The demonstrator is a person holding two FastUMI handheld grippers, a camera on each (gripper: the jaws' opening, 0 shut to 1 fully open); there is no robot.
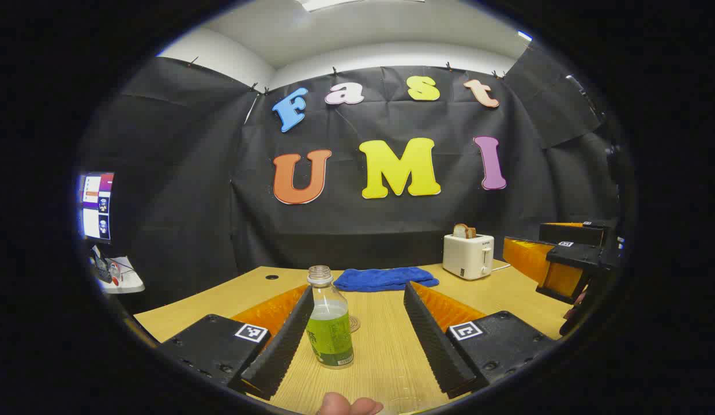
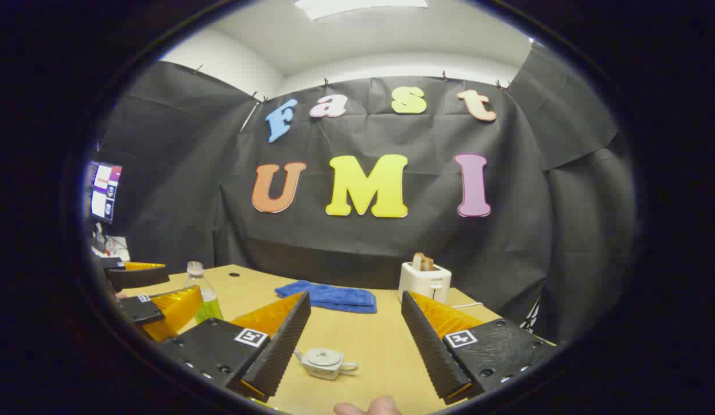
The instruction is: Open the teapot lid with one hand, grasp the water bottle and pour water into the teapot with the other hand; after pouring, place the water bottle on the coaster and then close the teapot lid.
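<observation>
The clear plastic water bottle [image 1: 330, 323] is seen upright, uncapped, neck up, on the wooden table [image 1: 386, 346], between the spread fingers of the left gripper [image 1: 357, 340]. The right gripper [image 2: 353, 346] is held open around the squat, lidded teapot [image 2: 324, 362].

Probably a lab recording booth: black cloth wall [image 1: 179, 190], wooden table [image 1: 386, 346], monitor [image 1: 96, 206].

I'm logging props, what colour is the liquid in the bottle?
Green, in the water bottle; it shows best in the left gripper view.

2 low, wall-facing tabletop views, sharing towel [image 1: 385, 279] and toaster [image 1: 468, 256]
</observation>
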